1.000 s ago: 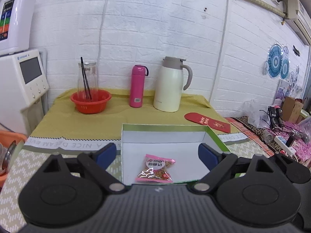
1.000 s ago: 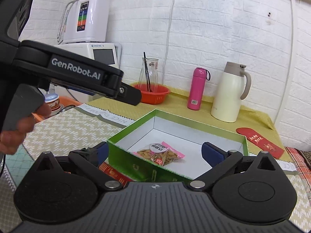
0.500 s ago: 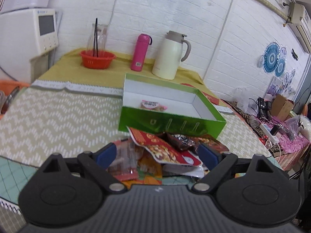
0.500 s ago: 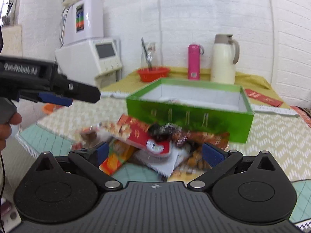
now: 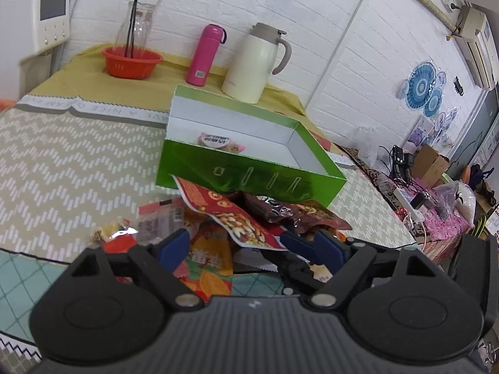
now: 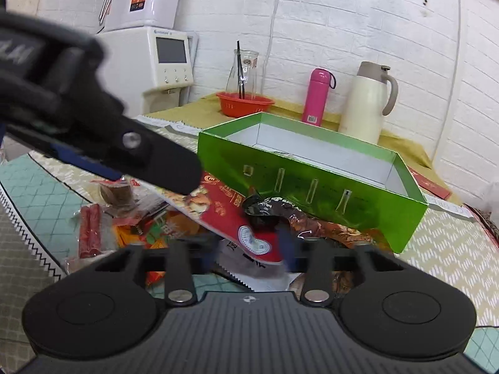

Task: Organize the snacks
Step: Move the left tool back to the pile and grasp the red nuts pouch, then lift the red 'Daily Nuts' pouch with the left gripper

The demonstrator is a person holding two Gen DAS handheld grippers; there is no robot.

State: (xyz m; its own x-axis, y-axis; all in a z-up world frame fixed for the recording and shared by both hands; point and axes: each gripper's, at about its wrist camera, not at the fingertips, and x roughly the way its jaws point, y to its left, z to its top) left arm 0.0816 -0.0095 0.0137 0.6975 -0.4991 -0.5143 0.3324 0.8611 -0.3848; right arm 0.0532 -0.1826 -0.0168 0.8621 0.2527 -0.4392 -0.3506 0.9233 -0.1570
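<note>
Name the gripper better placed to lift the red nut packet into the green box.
Right. The right gripper has just been closing its jaws with the red nut packet between them, green box just behind.

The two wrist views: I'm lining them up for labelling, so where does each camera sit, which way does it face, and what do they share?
Left wrist: sits on the left gripper, looking down over the snack pile towards the green box; its own jaws show, wide, closing slightly.
Right wrist: sits on the right gripper, facing the same pile from the right; its jaws, blurred, have been closing around the red packet.
Shared: box, pile, pink bottle, white jug; each view also shows the other gripper.
</note>
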